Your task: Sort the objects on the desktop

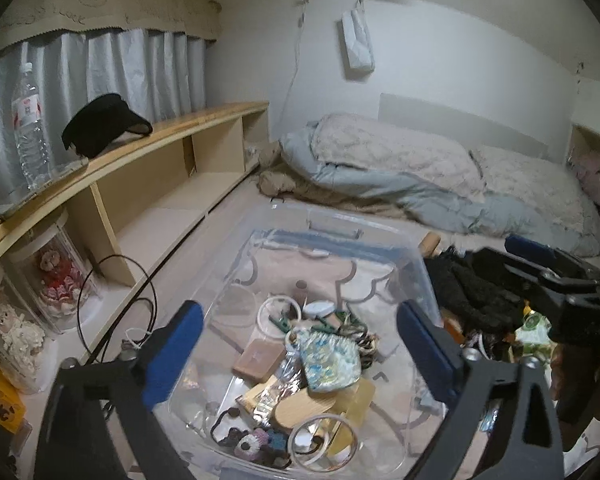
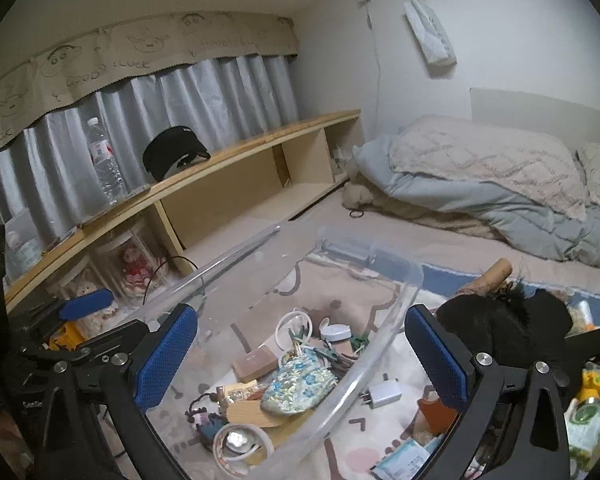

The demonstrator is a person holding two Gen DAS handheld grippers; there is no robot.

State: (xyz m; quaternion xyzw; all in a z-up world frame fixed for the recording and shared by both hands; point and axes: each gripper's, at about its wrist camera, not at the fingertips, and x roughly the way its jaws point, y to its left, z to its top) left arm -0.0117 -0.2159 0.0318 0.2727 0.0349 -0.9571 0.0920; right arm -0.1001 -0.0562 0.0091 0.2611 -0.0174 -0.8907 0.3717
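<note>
Bed rug (image 2: 380, 280): clear bin (image 1: 412, 256) below left gripper (image 1: 300, 344) fingers, apart.

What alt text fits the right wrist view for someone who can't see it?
Open right gripper hangs empty above a clear plastic bin of small items, including a floral pouch. A white charger lies outside it on the mat.
</note>
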